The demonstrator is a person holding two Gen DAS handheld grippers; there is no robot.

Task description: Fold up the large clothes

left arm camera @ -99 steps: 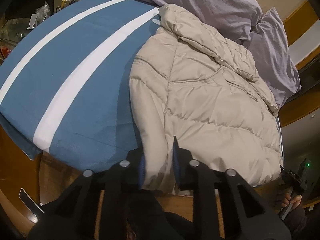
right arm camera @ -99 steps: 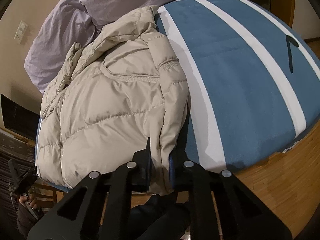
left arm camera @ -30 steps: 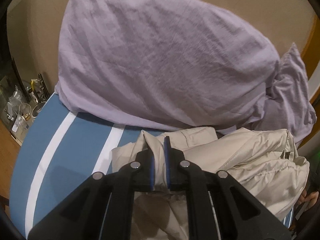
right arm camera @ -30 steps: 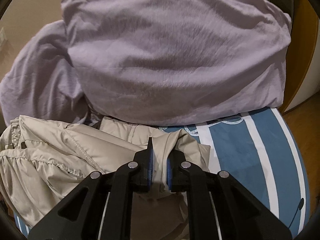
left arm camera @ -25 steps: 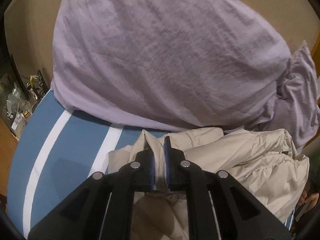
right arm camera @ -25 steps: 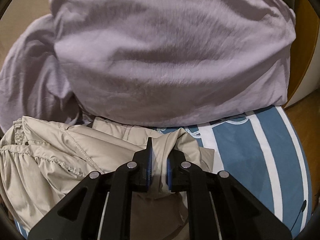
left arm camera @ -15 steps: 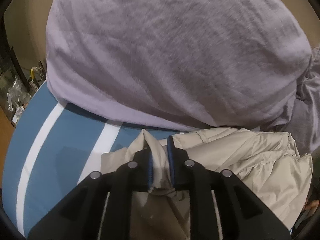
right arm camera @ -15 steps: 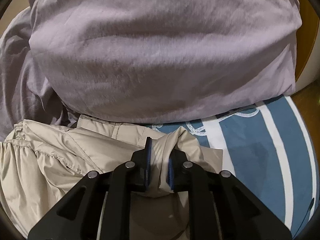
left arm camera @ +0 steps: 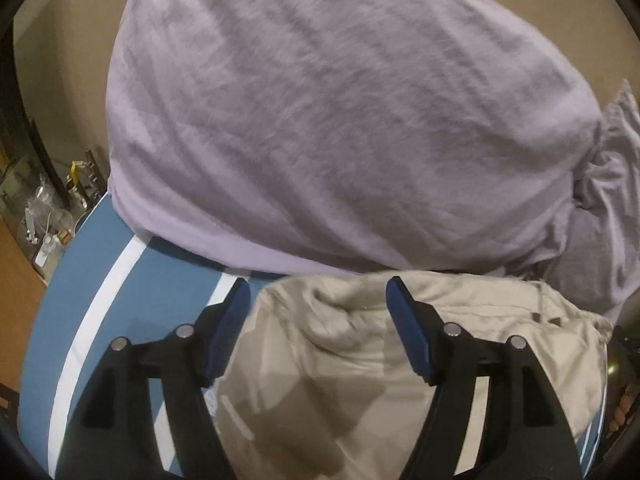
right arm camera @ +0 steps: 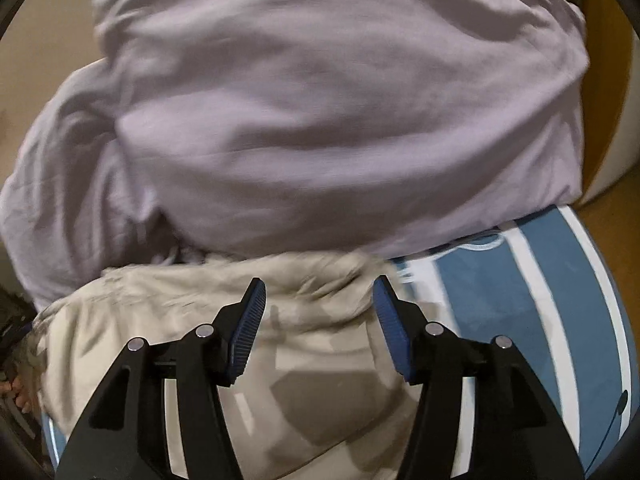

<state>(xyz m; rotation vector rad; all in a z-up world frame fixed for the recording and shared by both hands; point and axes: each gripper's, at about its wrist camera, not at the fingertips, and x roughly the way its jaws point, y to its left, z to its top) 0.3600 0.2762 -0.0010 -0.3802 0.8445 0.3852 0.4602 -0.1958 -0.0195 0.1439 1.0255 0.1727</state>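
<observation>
A beige puffer jacket (left arm camera: 340,344) lies folded over on the blue bed cover with white stripes (left arm camera: 120,292), its far edge close to the lilac pillows. My left gripper (left arm camera: 318,312) is open just above the jacket's far left part, holding nothing. The jacket also shows in the right wrist view (right arm camera: 168,320). My right gripper (right arm camera: 318,312) is open above the jacket's far right part, empty. The blue pads (right arm camera: 248,332) stand wide apart.
A large lilac pillow (left arm camera: 340,120) lies just beyond the jacket, with a second one (left arm camera: 600,232) at the right. The striped cover (right arm camera: 540,300) extends to the right. Small items stand on a shelf (left arm camera: 44,216) at the far left.
Both grippers carried the jacket's near edge up to the pillow end, folding it over. Both have now opened and let go of the fabric.
</observation>
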